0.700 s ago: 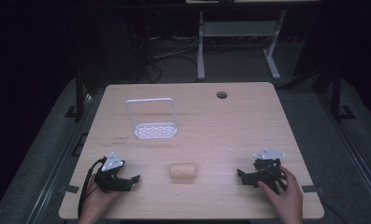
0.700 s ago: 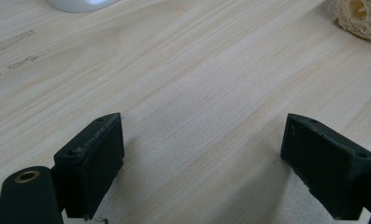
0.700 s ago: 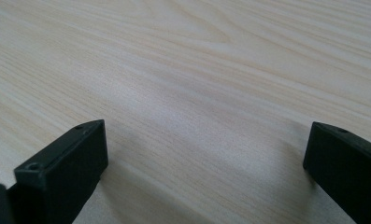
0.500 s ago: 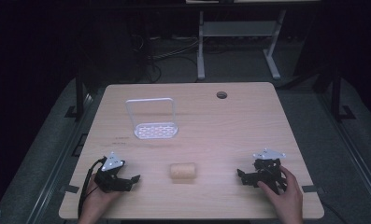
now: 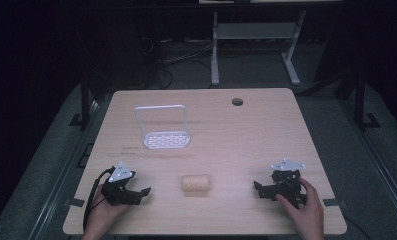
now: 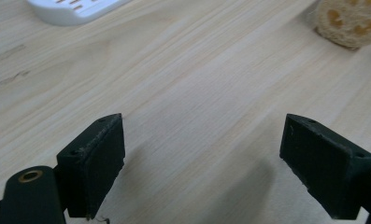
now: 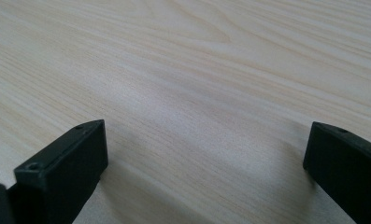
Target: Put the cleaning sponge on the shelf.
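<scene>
While both grippers are resting low on the bench (image 5: 266, 125), the loofah (image 5: 195, 183) is lying between them, touching neither. Left gripper (image 5: 137, 194) is sitting with jaws wide apart, nothing between them; right gripper (image 5: 264, 189) is likewise gaping, jaws holding nothing. Both sets of jaws are pointing inward, toward the loofah.

Key relation: the loofah is lying ahead of the left jaws and off to the side of the right-hand jaw, near but apart. From the right jaws it is also lying ahead, a bit farther off. Left hand is looking like the nearer one, so I'm judging it the likelier to reach. The loofah's long axis is running roughly along the line between the two grippers, so either set of jaws would be meeting it end-on; a wrist turn is probably needed to span its short width.

White rack (image 5: 165, 131) is standing well beyond the left jaws, apart from the loofah.

Left gripper view is catching the loofah's (image 6: 351, 21) porous cut end and a corner of the rack base (image 6: 75, 9), detail the high view is blurring. Right gripper view is giving bare bench grain ahead of its jaws. High view is supplying the whole layout.
</scene>
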